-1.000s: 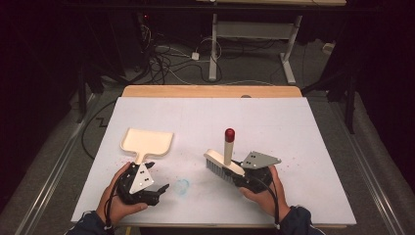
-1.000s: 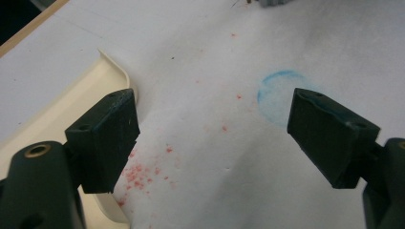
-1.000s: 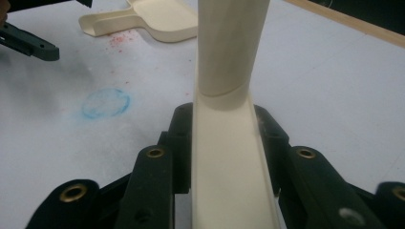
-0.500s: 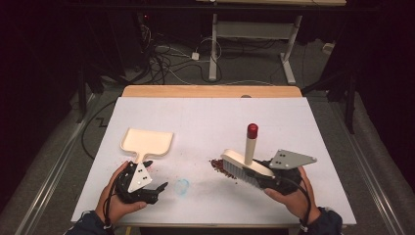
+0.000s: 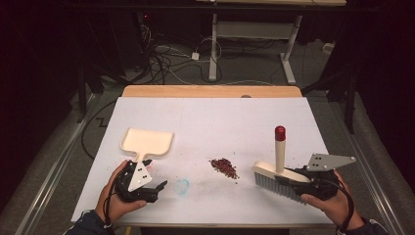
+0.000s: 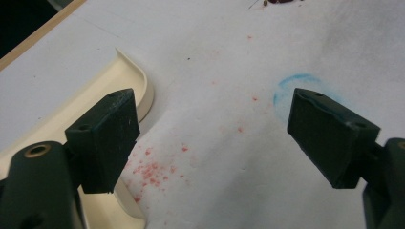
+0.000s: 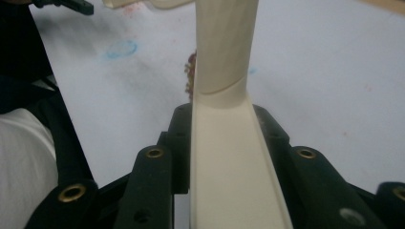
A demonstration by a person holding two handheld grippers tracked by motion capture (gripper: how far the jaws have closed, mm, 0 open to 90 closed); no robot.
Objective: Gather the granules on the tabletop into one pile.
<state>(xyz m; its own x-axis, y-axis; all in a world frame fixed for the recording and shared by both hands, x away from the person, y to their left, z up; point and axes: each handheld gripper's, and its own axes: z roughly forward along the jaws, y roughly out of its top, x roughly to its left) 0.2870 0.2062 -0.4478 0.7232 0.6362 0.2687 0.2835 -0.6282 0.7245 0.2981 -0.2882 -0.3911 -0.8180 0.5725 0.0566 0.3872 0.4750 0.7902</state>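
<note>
The brush (image 5: pixel 280 169) is cream plastic, with a long flat head, a row of pale grey bristles hanging under it, and a round handle that stands upright from the head and ends in a red cap. The right tool (image 5: pixel 298 180) is clenched on the head of the brush; in the right gripper view its 2 black jaws press on either side of the cream back of the brush (image 7: pixel 224 143), with the handle rising between them. The brush sits just right of the pile (image 5: pixel 224 167), apart from it, bristles toward it and low over the white desk (image 5: pixel 220 122). The pile is a small heap of dark red grains, loosely scattered at its edges, near the middle of the desk's near half. Well to the left of the pile lies the dustpan (image 5: pixel 146 142), cream like the brush, flat on the desk, its short handle pointing toward the left tool (image 5: pixel 155 188). That tool is released, jaws wide apart and holding nothing, resting just beside the dustpan handle (image 6: pixel 126 86). Between the left tool and the pile there is a faint blue ring (image 5: pixel 182 186) on the desk, and pale red specks (image 6: pixel 153 167) beside the dustpan.
</note>
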